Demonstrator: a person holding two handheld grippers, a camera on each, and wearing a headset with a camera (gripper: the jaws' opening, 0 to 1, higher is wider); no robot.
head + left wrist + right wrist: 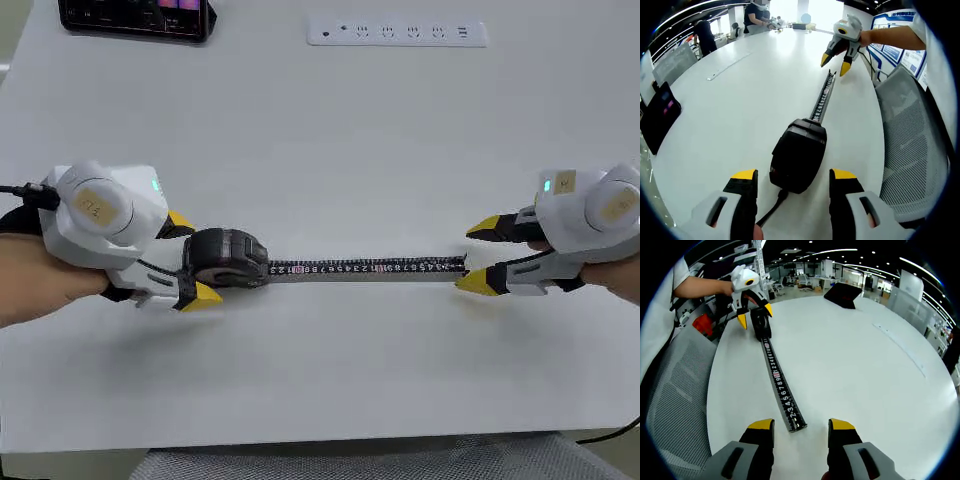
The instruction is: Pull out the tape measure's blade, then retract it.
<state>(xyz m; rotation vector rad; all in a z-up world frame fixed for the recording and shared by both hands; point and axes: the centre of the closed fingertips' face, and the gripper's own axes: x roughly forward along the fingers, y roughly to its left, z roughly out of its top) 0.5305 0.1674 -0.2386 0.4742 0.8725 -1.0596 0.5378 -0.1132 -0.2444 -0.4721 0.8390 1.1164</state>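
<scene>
Right gripper (800,424) straddles blade (780,385) end, seemingly clear.

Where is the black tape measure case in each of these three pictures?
Head view: tape measure case, left of centre.
Left gripper view: case, lower middle, partly between that view's own jaws.
Right gripper view: case, upper left, at the far end of the blade.
Shared landmark: the pulled-out blade running from the case.
</scene>
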